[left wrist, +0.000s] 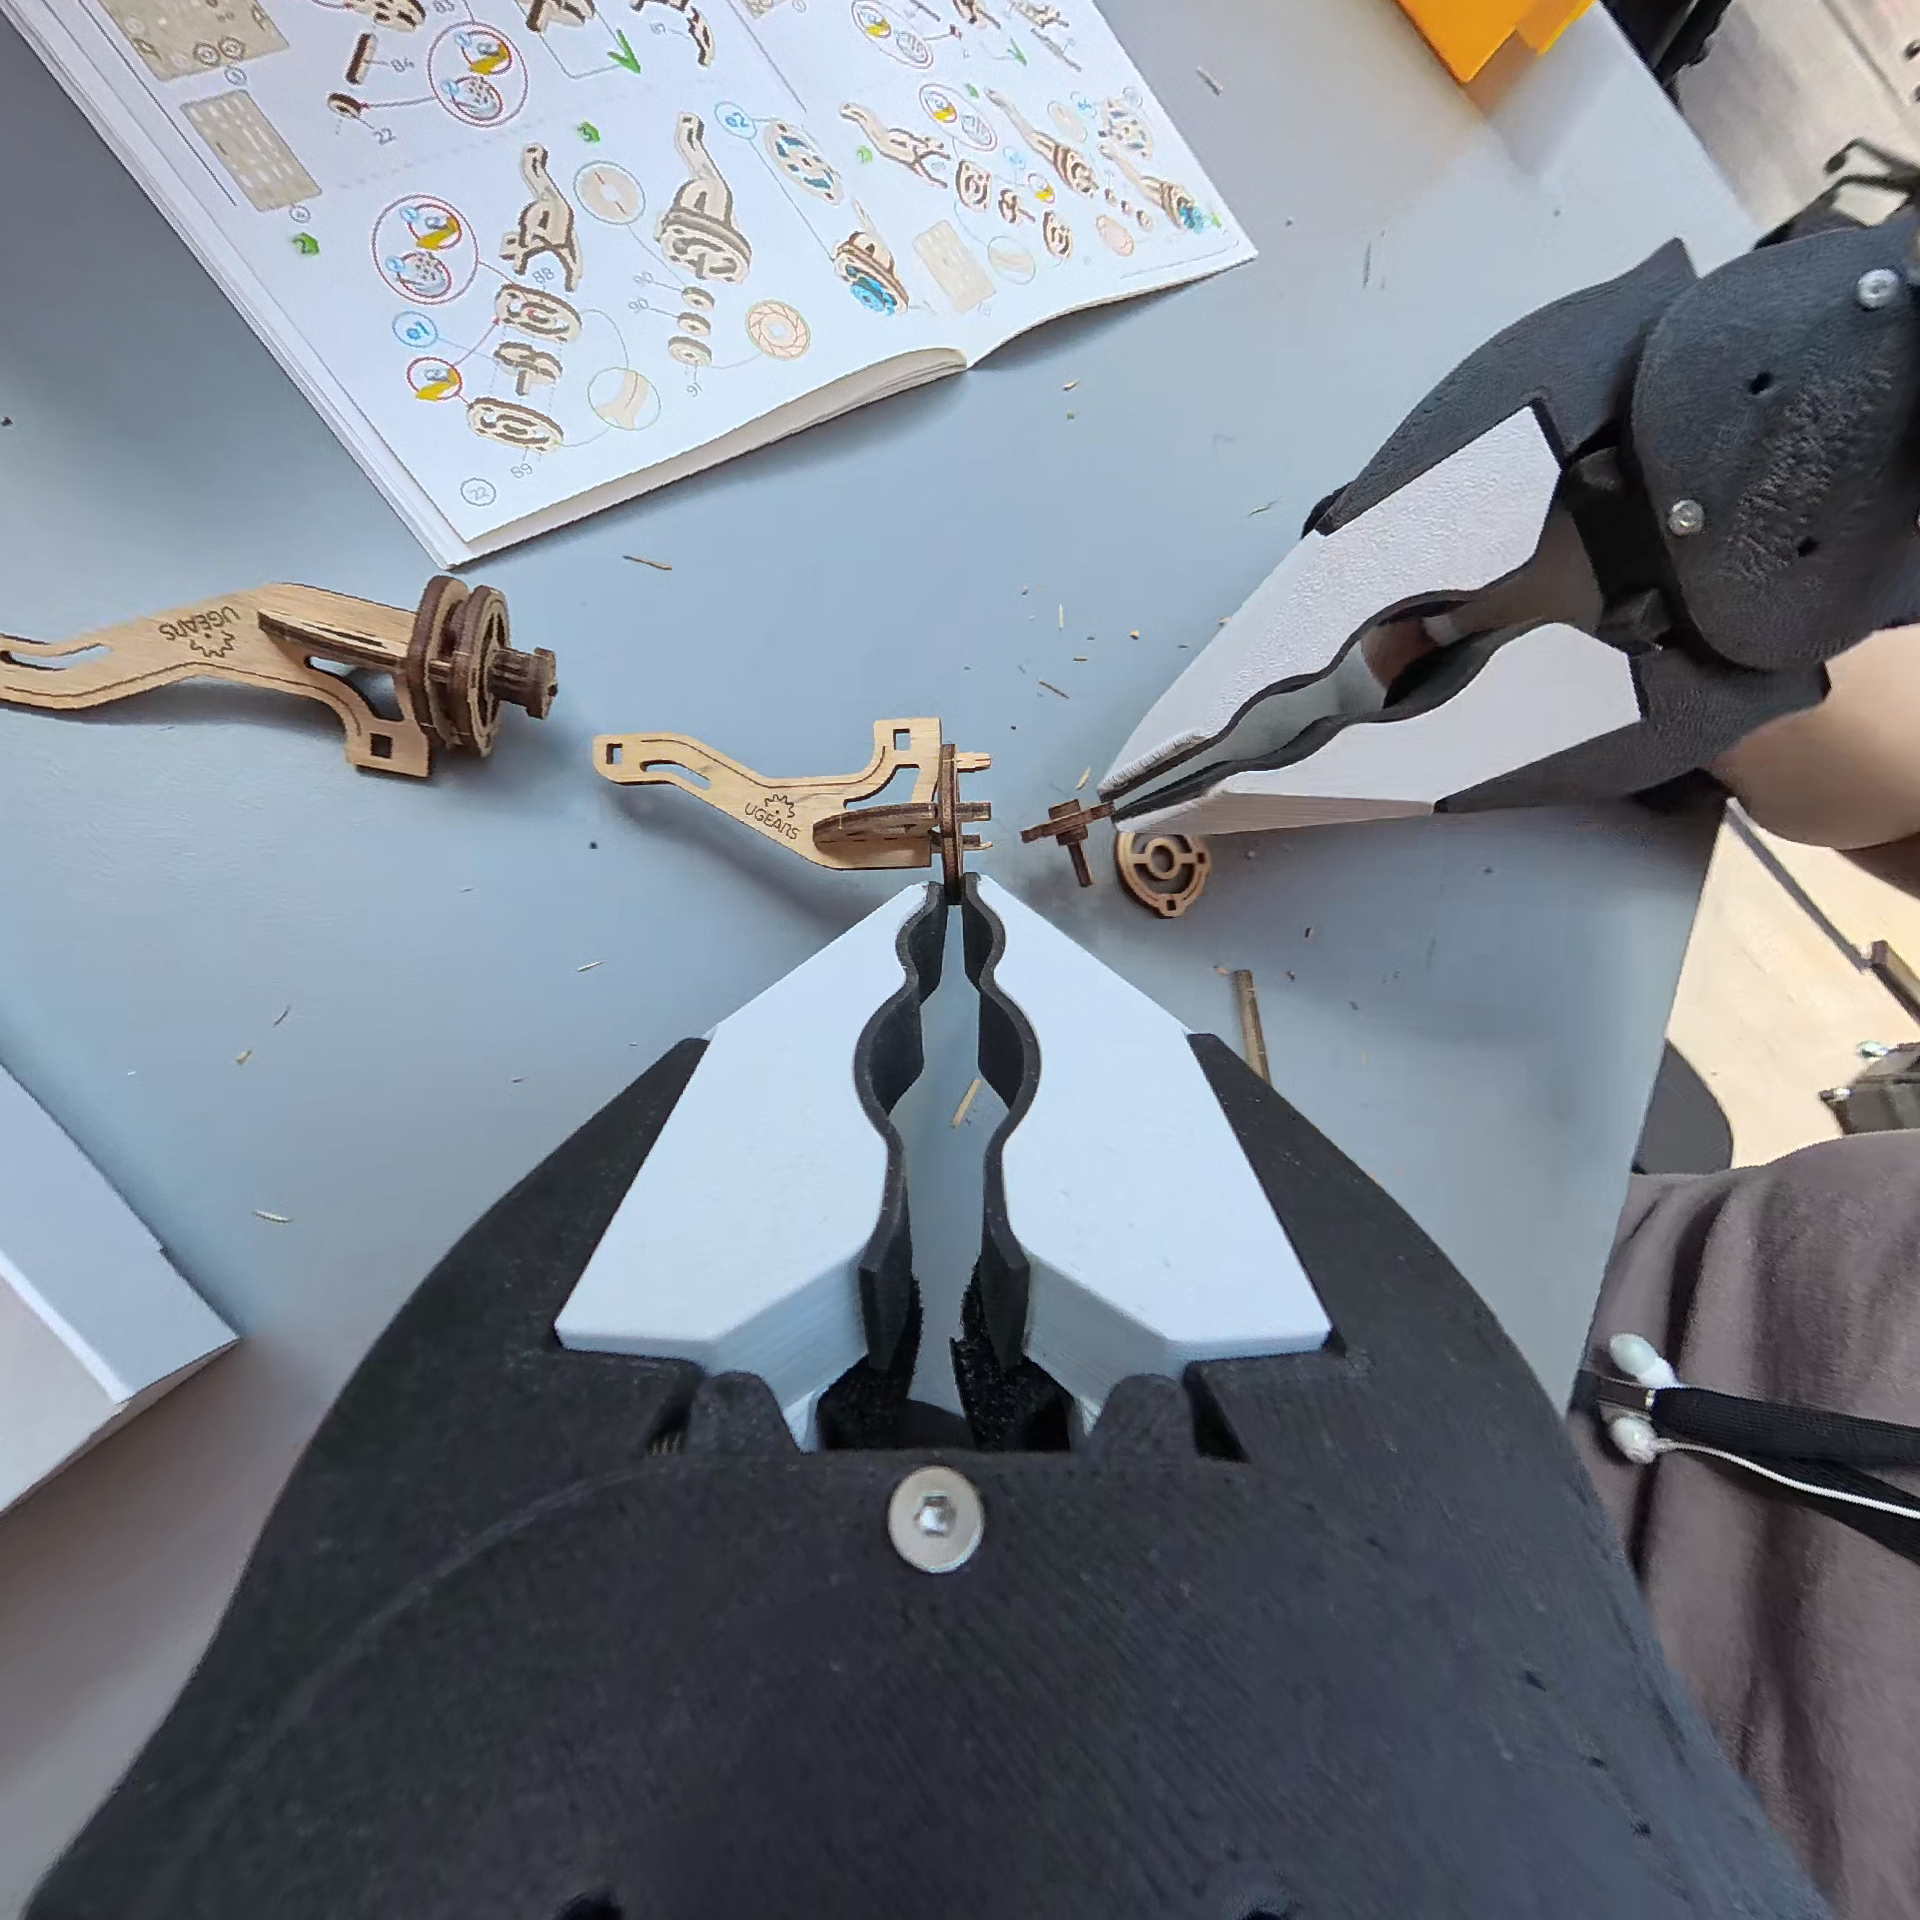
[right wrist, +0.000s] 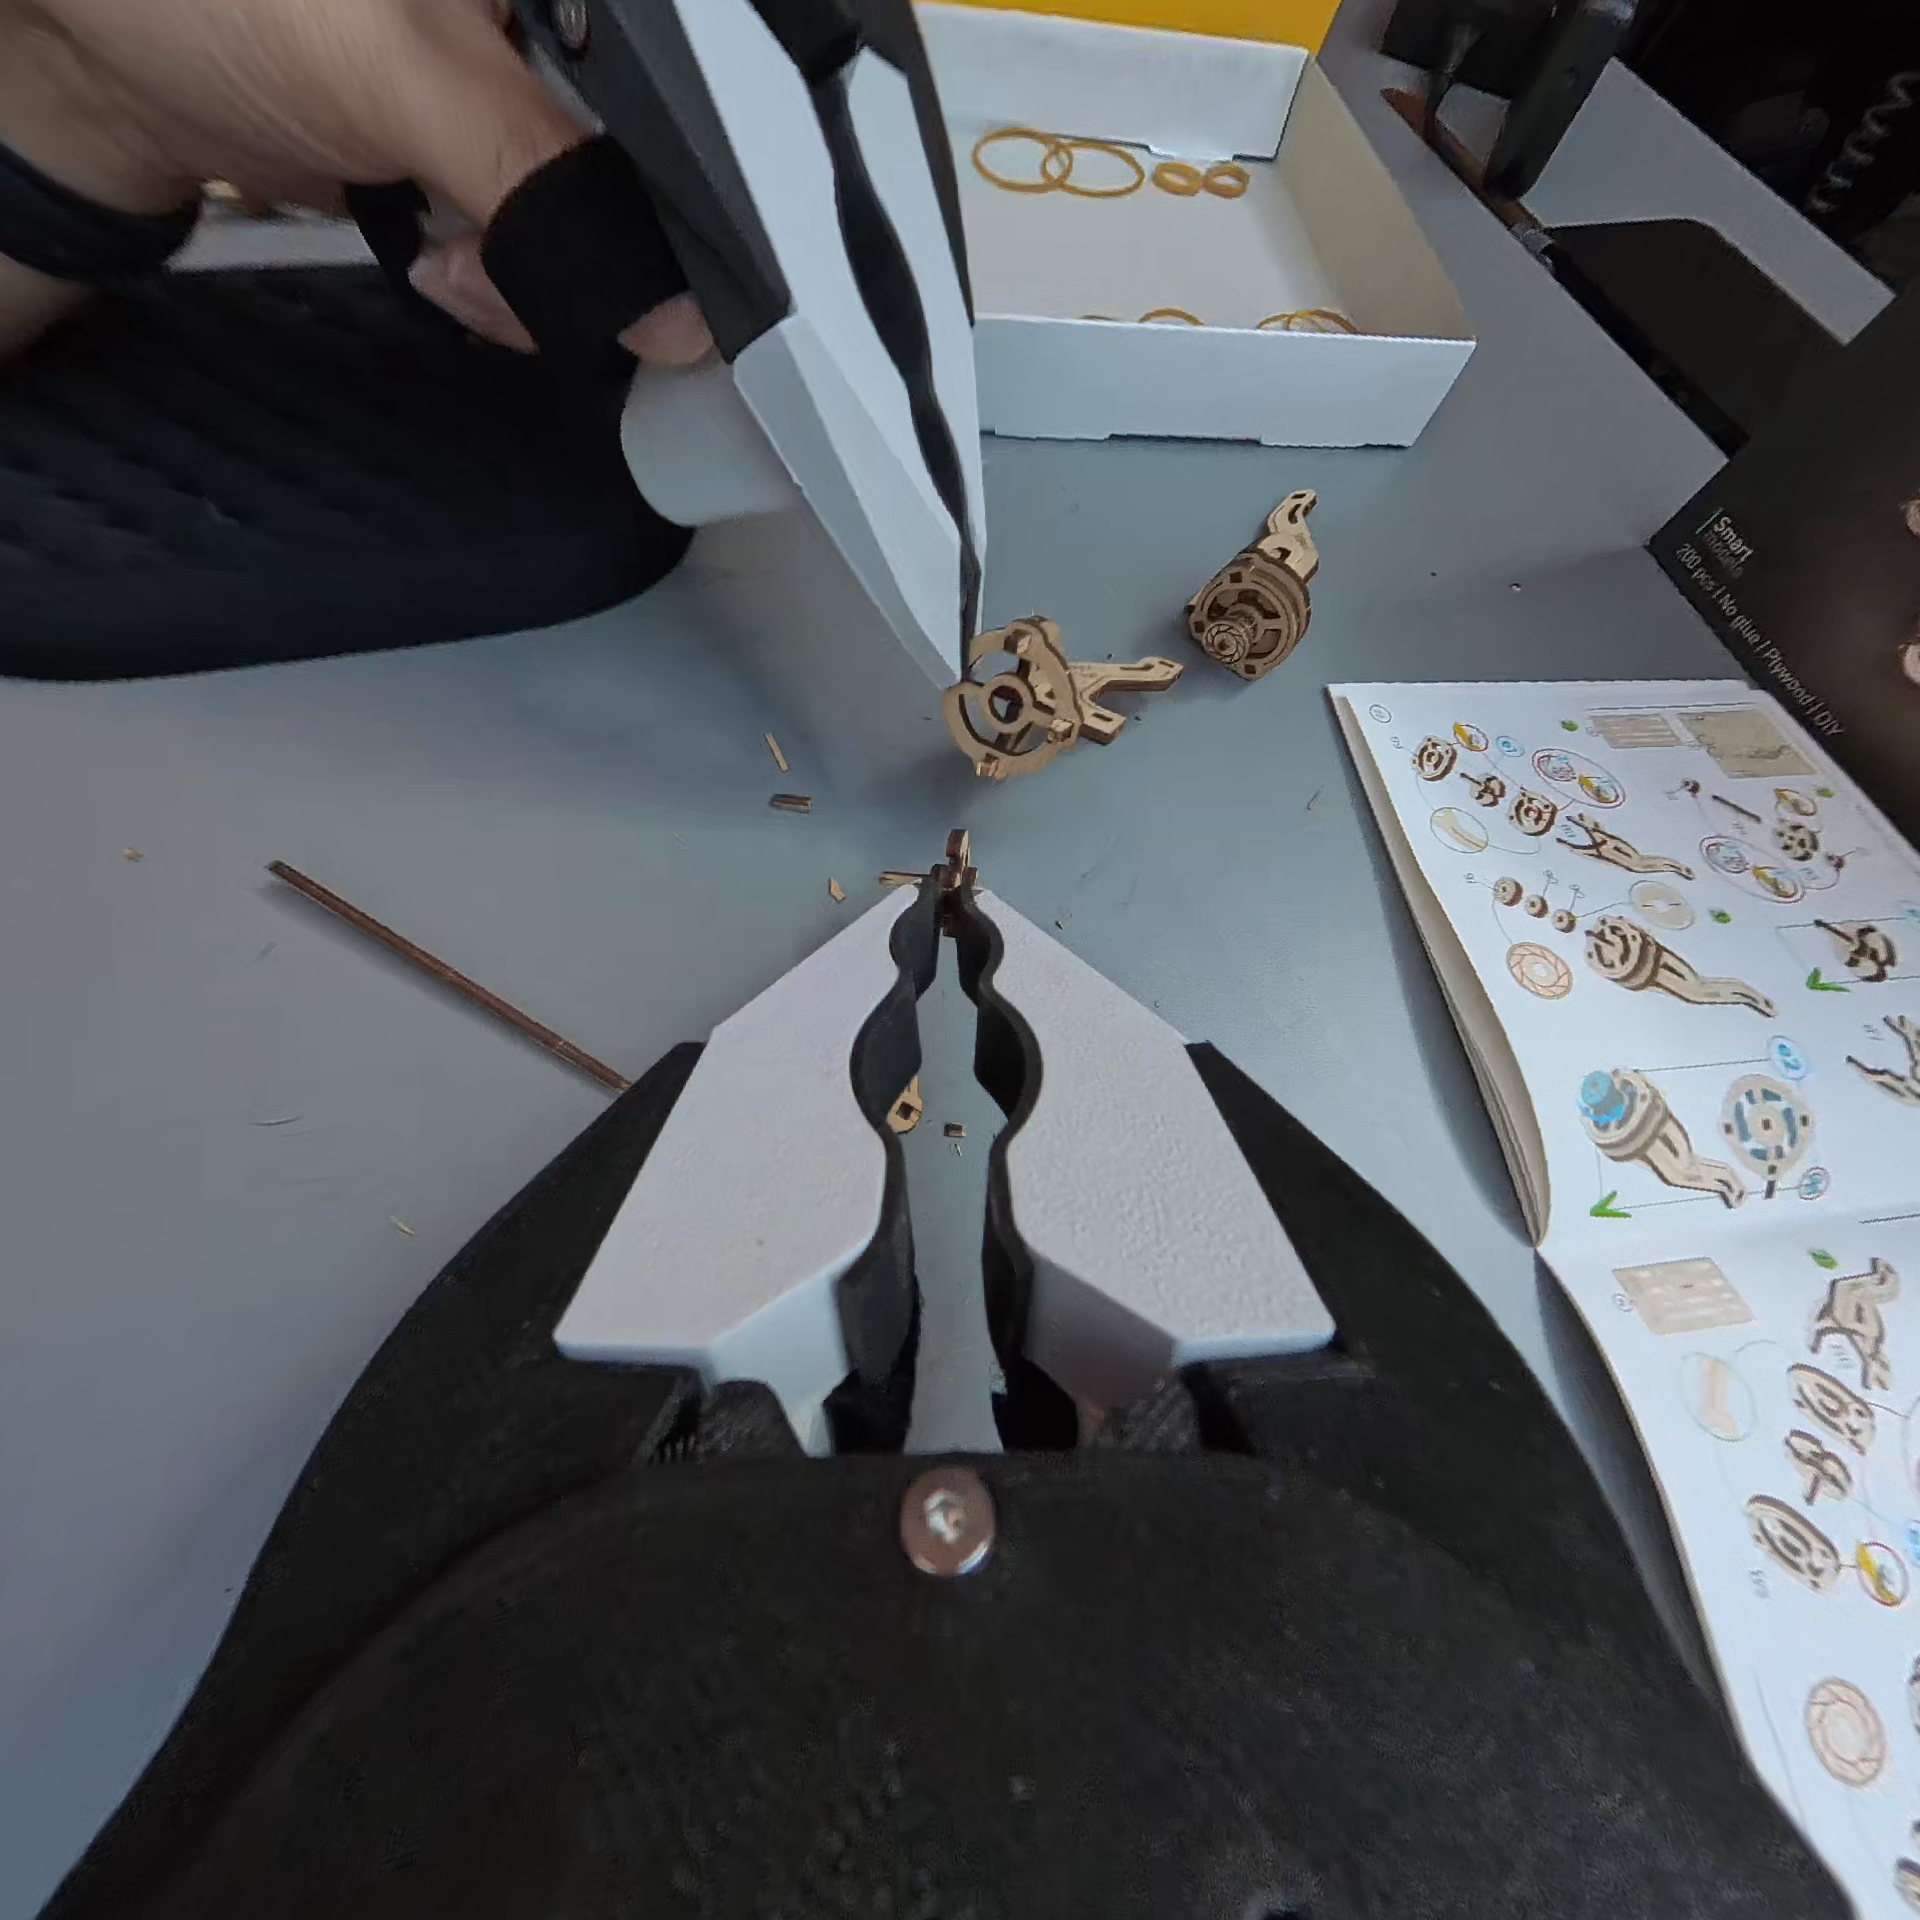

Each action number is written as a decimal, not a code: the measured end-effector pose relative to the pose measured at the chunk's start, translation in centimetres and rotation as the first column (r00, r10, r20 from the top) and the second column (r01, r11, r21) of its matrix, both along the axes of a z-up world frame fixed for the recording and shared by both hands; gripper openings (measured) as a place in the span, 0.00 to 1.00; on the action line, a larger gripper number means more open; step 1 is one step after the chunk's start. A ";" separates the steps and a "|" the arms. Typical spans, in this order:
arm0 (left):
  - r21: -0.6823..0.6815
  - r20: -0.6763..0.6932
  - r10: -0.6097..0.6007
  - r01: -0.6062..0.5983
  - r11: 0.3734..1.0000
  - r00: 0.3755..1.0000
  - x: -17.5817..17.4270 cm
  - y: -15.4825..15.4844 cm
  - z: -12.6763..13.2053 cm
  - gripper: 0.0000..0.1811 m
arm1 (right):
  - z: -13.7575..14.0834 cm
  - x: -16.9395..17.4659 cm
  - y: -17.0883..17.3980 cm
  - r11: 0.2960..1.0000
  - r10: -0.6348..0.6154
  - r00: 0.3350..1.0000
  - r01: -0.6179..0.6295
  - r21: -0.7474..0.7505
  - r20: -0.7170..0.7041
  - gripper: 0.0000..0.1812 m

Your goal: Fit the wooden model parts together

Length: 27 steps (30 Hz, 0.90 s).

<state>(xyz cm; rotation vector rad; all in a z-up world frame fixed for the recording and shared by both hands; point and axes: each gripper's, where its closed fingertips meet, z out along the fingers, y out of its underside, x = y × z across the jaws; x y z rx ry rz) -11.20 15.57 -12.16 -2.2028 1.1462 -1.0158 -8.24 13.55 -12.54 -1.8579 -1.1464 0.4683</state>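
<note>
left gripper (left wrist: 954, 888) clamped on wooden arm part (left wrist: 790, 805), right gripper (right wrist: 954, 902) pinching small cross piece (right wrist: 956, 868), finished arm (left wrist: 312, 675) at 9 o'clock, booklet (left wrist: 644, 239) at 11 o'clock

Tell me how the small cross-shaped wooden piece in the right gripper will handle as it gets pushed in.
The small wooden piece looks thin, so probably light and easy to snap. The right gripper pinches only its edge, so it may twist under pressure. The half-built arm, held by the left gripper, looks stiff.
</note>
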 end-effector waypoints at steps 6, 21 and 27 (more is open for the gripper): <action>-0.136 0.176 -0.039 0.064 0.989 0.984 1.6 -1.5 1.6 0.00 | 5.9 1.5 -0.6 0.937 -0.057 0.829 -0.147 -0.315 -0.556 0.00; -0.442 0.520 0.092 0.175 0.880 0.849 3.2 -2.3 5.4 0.00 | 7.7 1.8 0.3 0.710 -0.332 0.527 -0.407 -0.575 -0.783 0.00; -0.484 0.540 0.122 0.189 0.855 0.832 3.4 -2.3 5.4 0.00 | 7.4 1.7 0.5 0.689 -0.366 0.533 -0.396 -0.607 -0.763 0.00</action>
